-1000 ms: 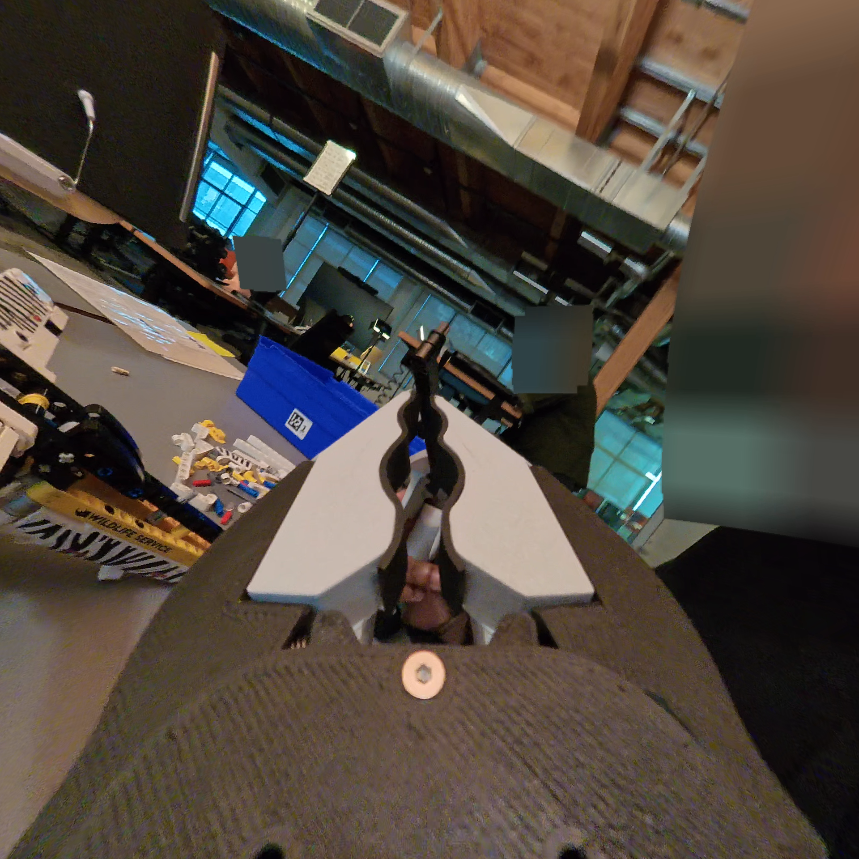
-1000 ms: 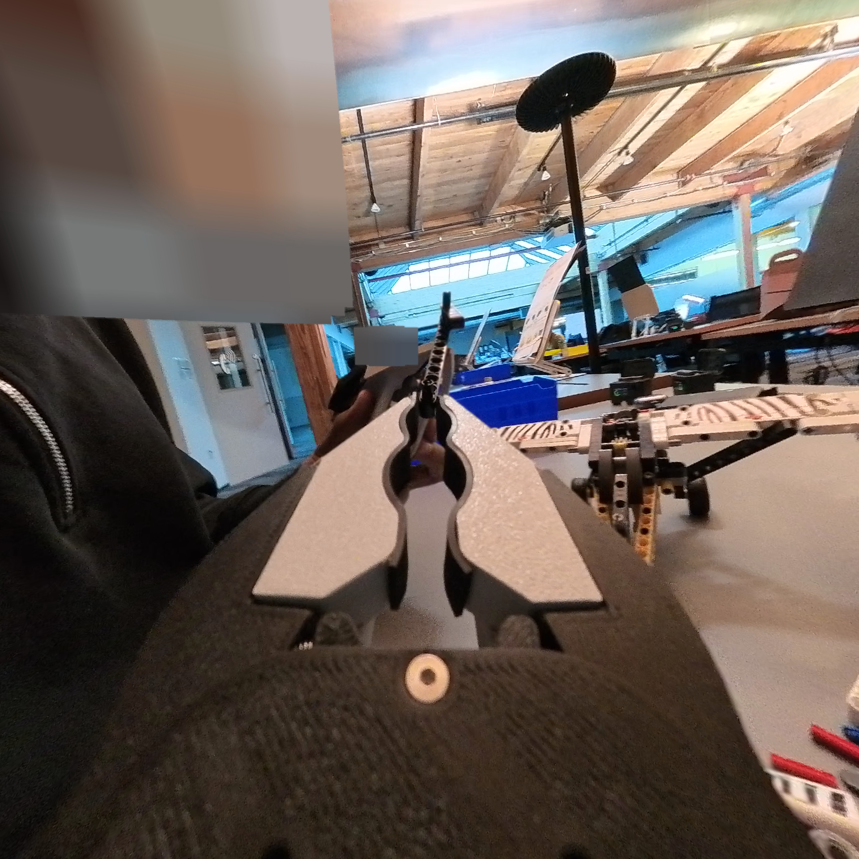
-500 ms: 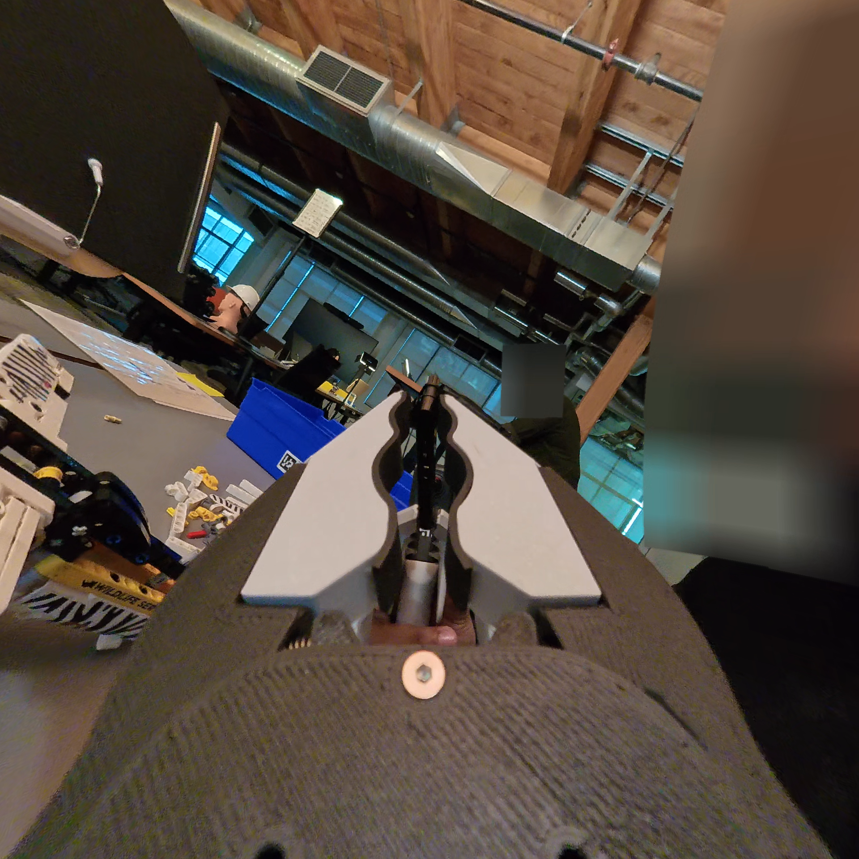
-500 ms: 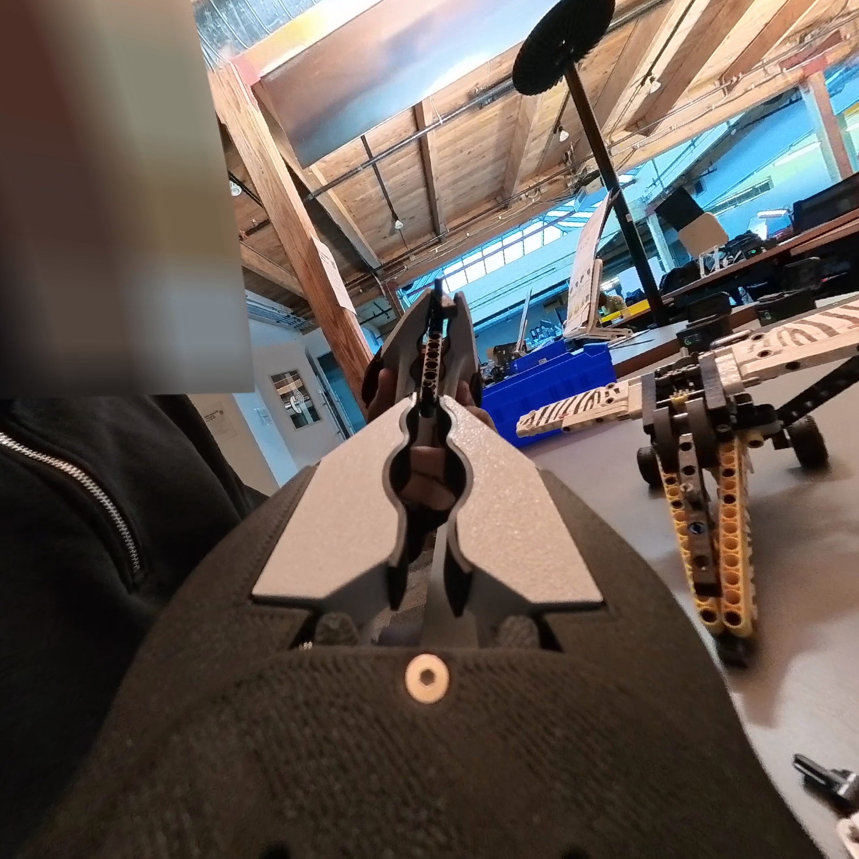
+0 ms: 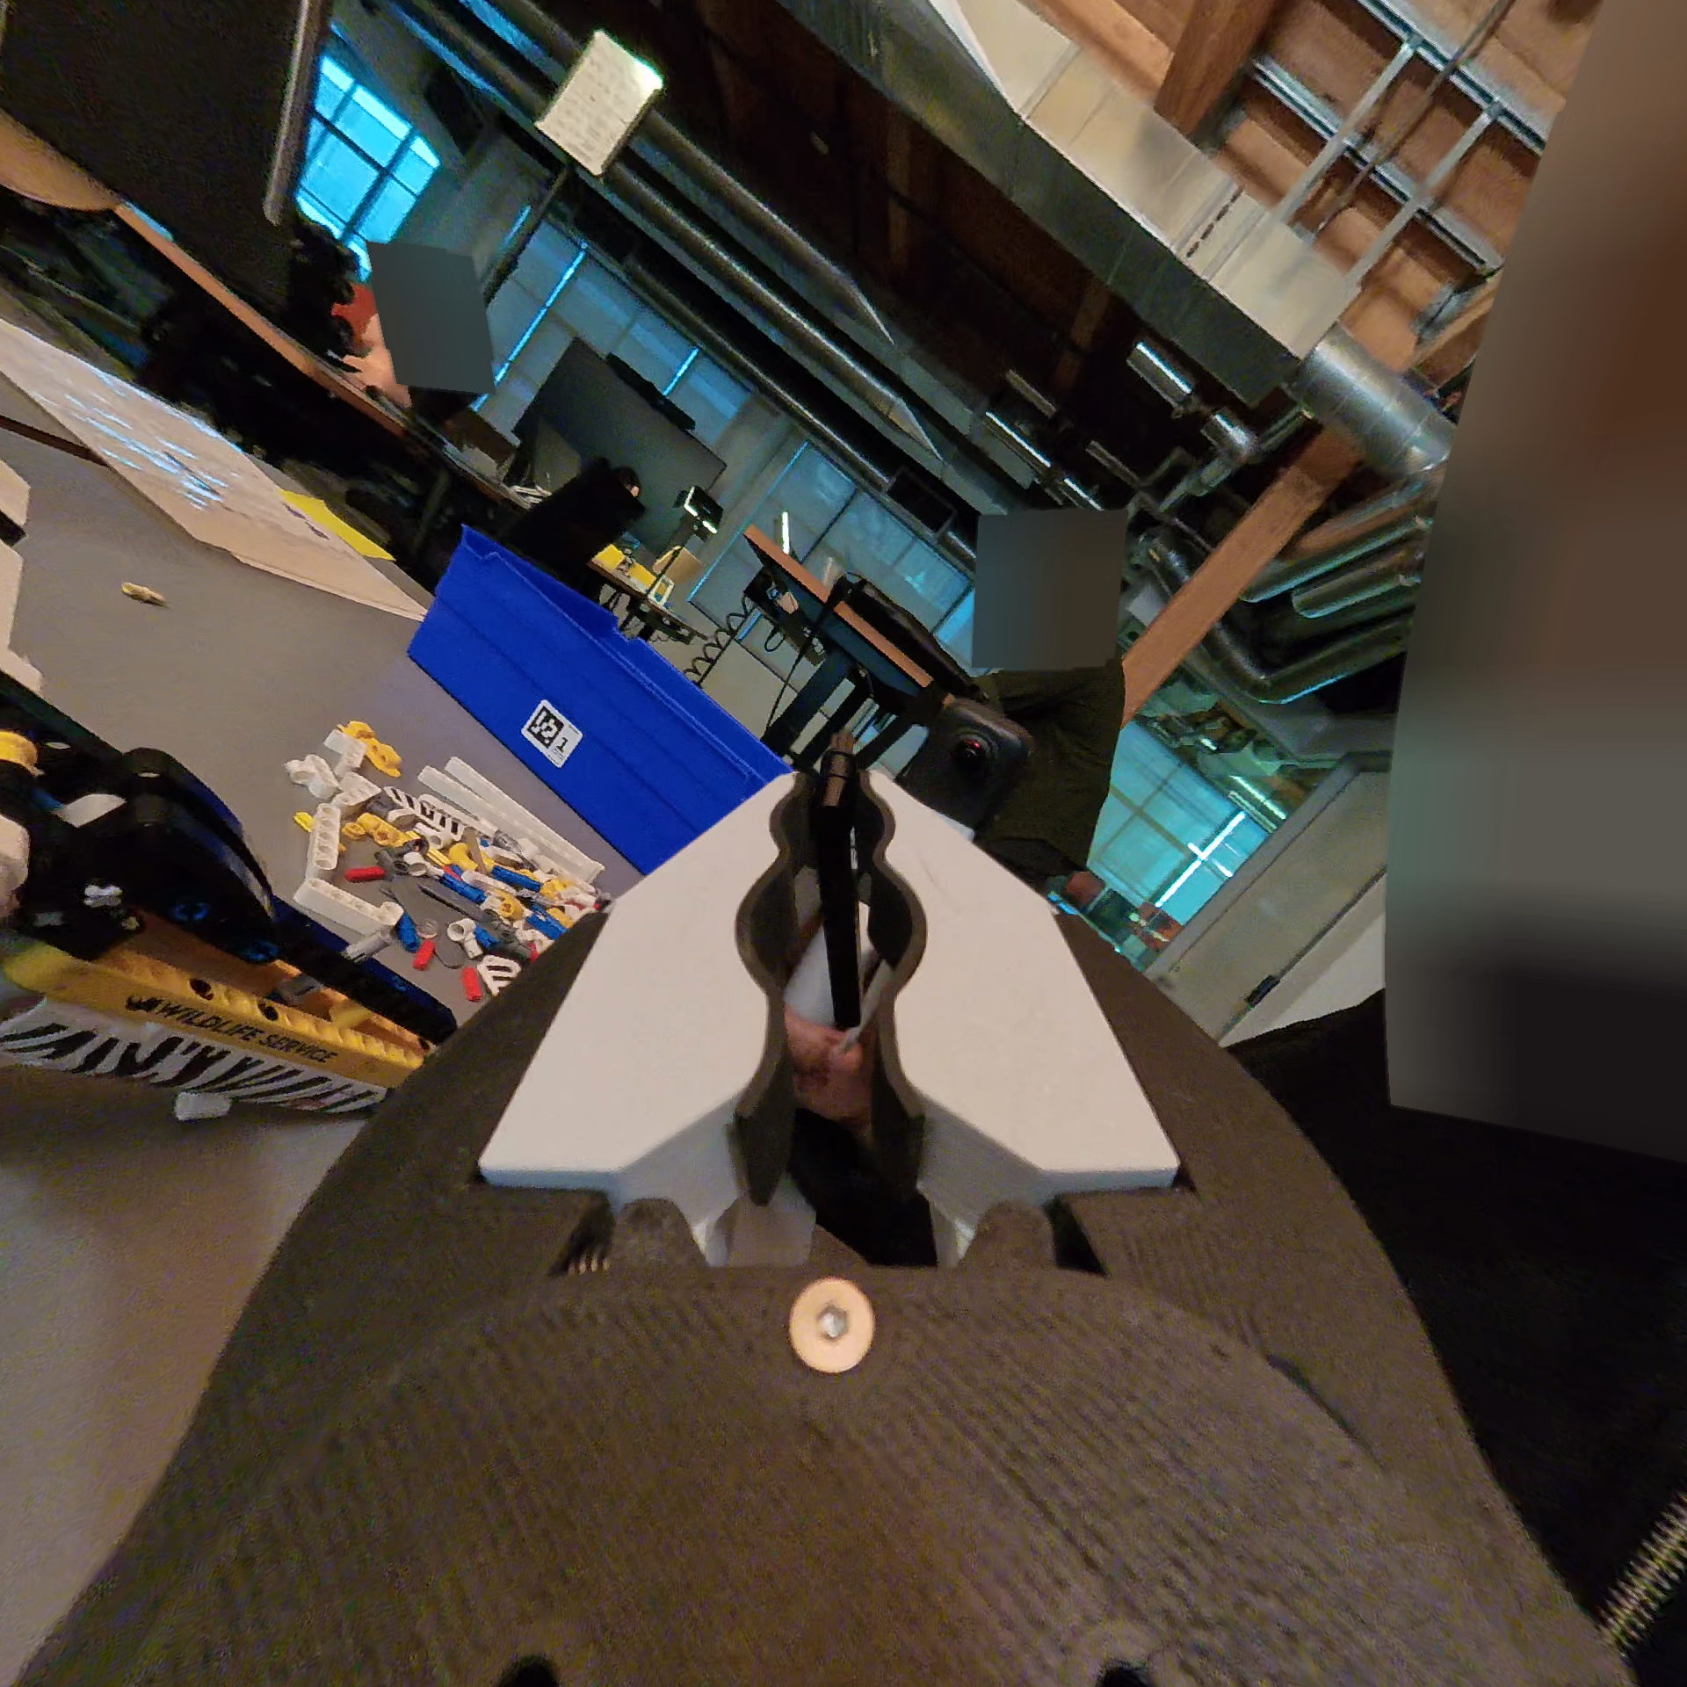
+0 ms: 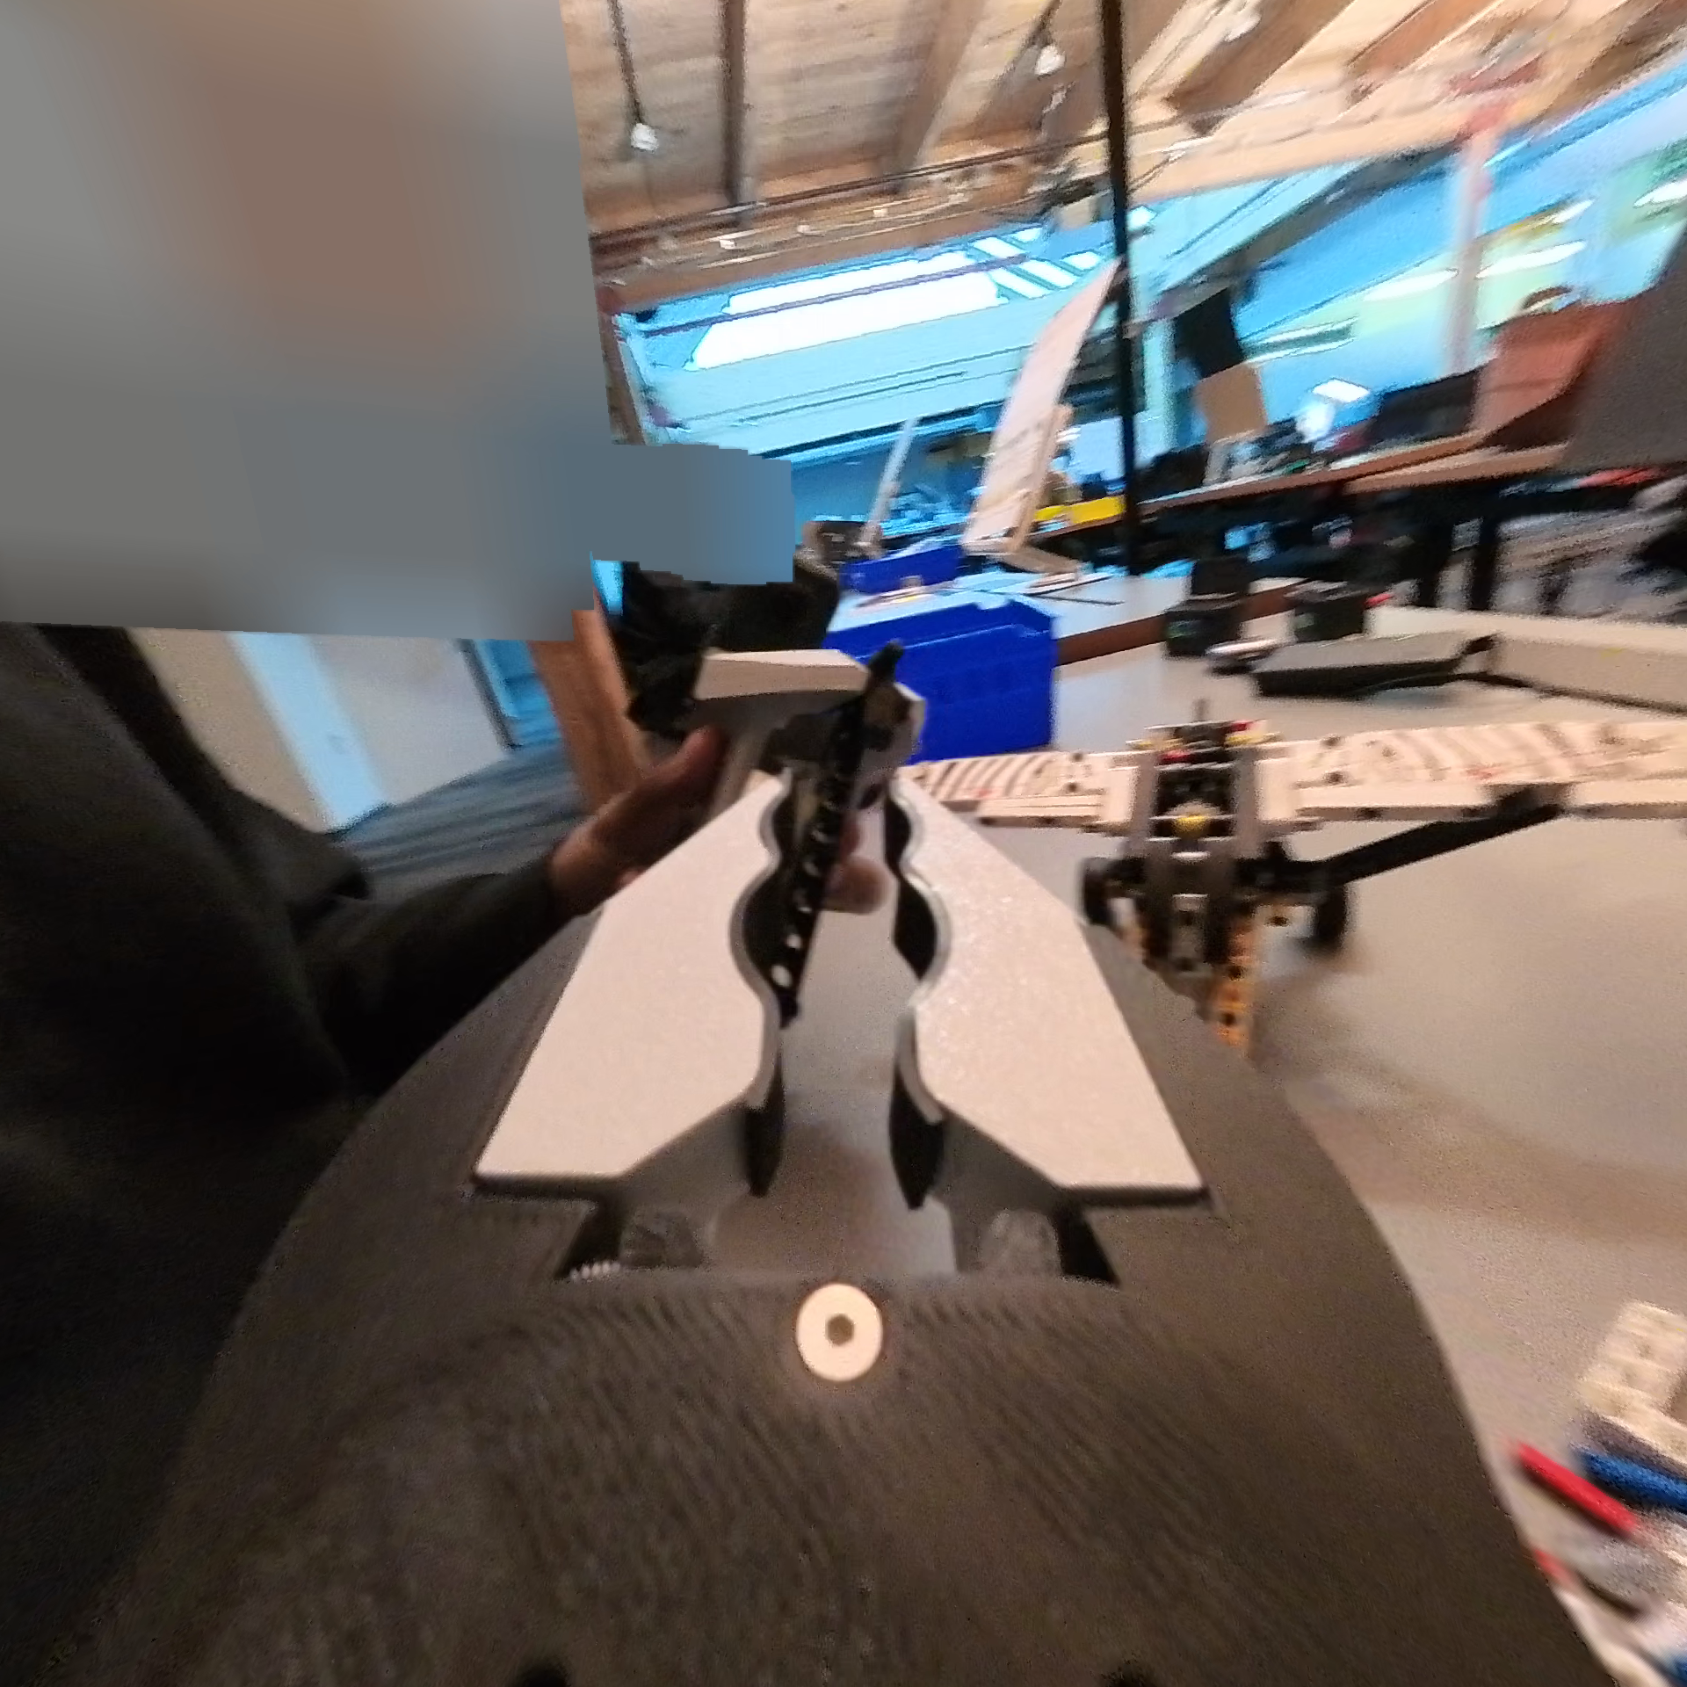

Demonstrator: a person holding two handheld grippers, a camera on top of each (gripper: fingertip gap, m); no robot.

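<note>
My left gripper (image 5: 833, 785) is shut on a thin black holed beam (image 5: 838, 913), which stands up between its pads with its end just past the tips. In the right wrist view the left gripper (image 6: 812, 721) shows farther off, held by a hand (image 6: 630, 831), and it grips the upper part of the same black beam (image 6: 812, 876). My right gripper (image 6: 835, 799) is open. The beam's lower part hangs between the right fingers, close to the left-hand finger (image 6: 675, 958), and they do not clamp it.
A grey table (image 5: 210, 639) carries a blue bin (image 5: 584, 694), a pile of small loose building pieces (image 5: 438, 867) and a zebra-striped model with yellow beams (image 5: 192, 1013). The model (image 6: 1187, 822) and the bin (image 6: 949, 675) also show in the right wrist view. More loose pieces (image 6: 1625, 1461) lie at lower right. My two grippers' fingertips are within a few centimetres of each other.
My right gripper has opened and let go of the black beam. My left gripper keeps hold of it. Both views have swung, and the right view is blurred by motion.
</note>
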